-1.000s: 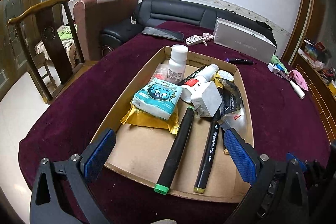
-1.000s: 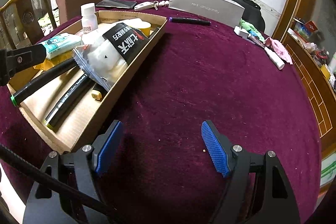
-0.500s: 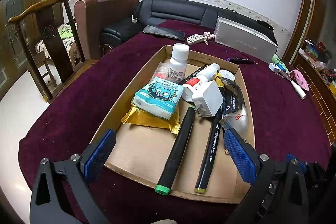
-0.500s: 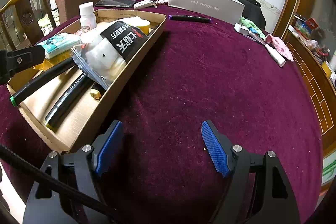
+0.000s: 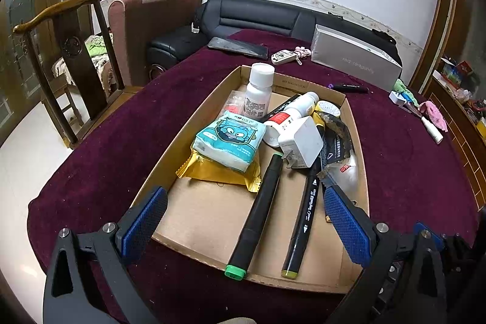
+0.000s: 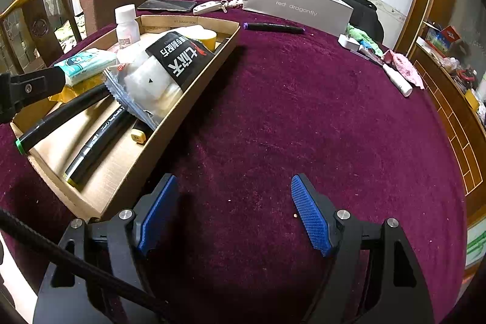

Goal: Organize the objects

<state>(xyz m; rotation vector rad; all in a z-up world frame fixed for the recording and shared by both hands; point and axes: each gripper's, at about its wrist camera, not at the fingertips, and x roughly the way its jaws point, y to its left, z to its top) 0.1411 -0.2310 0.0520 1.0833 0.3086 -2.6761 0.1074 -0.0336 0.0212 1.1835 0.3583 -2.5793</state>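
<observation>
Left hand-held gripper (image 5: 244, 211) first: two black angular arms, skeletal, with triangular cut-outs near their bases. Each finger carries a blue pad (image 5: 346, 225) with a fine knurled diamond texture, and round silver screws (image 5: 108, 227) dot the joints. Over on the right hand-held gripper (image 6: 232, 211), same build: matte black frame, blue textured pads (image 6: 309, 216), shiny screw heads (image 6: 342, 214) at the pivots. There's a black braided cable (image 6: 76, 261) sweeping diagonally across its lower left corner. At the left edge of that view, a black bracket with a small screw (image 6: 28, 87).
</observation>
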